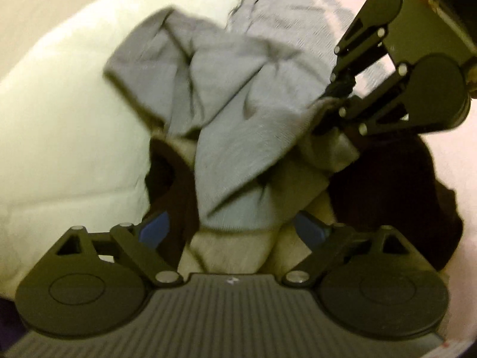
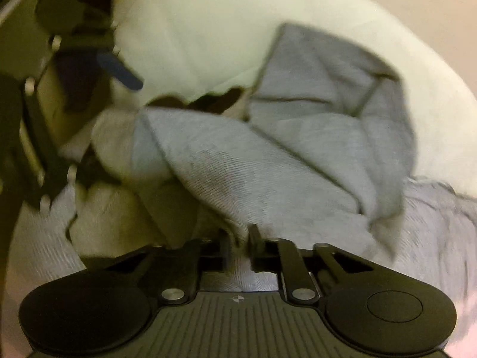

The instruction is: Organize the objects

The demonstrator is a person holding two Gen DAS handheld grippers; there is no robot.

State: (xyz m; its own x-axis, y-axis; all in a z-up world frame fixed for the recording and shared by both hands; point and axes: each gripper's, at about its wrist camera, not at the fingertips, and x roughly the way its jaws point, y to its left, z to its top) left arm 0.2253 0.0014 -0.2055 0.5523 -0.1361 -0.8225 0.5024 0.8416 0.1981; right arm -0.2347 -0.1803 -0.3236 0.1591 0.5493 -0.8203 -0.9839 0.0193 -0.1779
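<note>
We hold a tool in each hand over a heap of soft clothing. Our right tool (image 2: 240, 238) has its two fingers drawn together, clamped on a corner of the grey cloth (image 2: 268, 155), which rises crumpled from the grip and folds over the pile. The left wrist view shows the same pinch from the side, with the right tool (image 1: 334, 113) biting the cloth's edge. Our left tool (image 1: 232, 226) stands with its blue-padded fingers (image 1: 155, 228) apart, straddling the lower end of the grey cloth and a beige garment (image 1: 235, 253) beneath it. A dark garment (image 1: 393, 176) lies under the pile on the right. Behind everything spreads a pale cream bedding (image 1: 59, 119). Both views are blurred, so finer detail escapes us.
</note>
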